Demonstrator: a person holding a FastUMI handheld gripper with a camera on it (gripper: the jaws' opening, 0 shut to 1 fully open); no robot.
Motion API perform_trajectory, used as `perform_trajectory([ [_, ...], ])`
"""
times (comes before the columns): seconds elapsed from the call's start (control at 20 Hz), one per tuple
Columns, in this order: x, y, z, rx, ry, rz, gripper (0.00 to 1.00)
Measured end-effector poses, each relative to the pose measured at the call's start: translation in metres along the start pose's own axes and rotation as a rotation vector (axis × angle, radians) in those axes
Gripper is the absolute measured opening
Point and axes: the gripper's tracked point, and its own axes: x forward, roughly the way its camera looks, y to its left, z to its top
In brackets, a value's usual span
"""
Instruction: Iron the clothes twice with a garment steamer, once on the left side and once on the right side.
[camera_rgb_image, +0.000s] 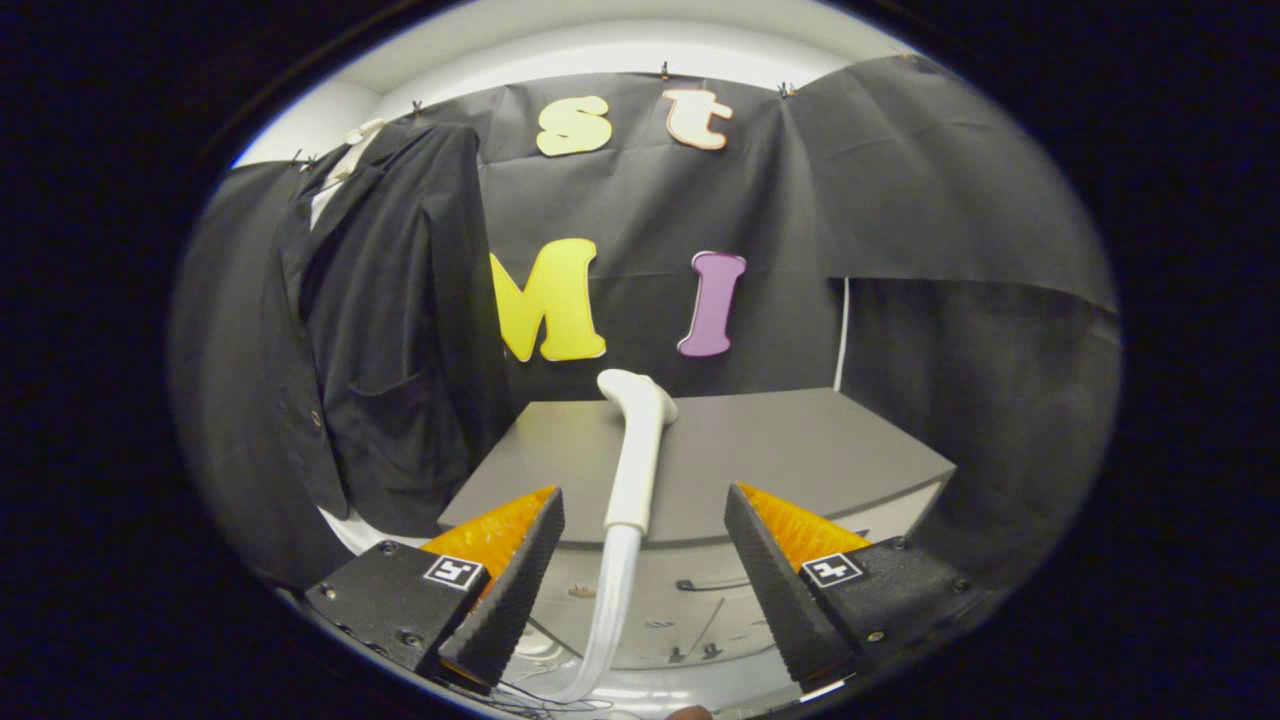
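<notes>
A white garment steamer head (636, 440) lies on the grey cabinet top (800, 450), its handle pointing toward me and its pale hose (610, 610) hanging down over the cabinet's front edge. A black jacket (370, 330) hangs on a hanger to the left of the cabinet, with a white collar showing at its top. My gripper (645, 510) is open, its fingers standing either side of the steamer handle's near end without touching it. The handle lies between and just ahead of the fingertips.
The grey cabinet has a white front (690, 600) with a drawer handle below the fingers. Black cloth covers the wall behind and to the right. A thin white cord (842, 330) runs down the wall behind the cabinet's right corner.
</notes>
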Motion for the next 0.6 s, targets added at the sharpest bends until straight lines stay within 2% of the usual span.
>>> perform_trajectory([
  [0.3, 0.093, -0.003, -0.011, 0.018, 0.207, 0.004, 0.99],
  [0.45, 0.114, 0.008, -0.020, 0.025, 0.267, 0.021, 0.86],
  [0.6, 0.135, 0.001, -0.023, 0.004, 0.291, -0.028, 0.73],
])
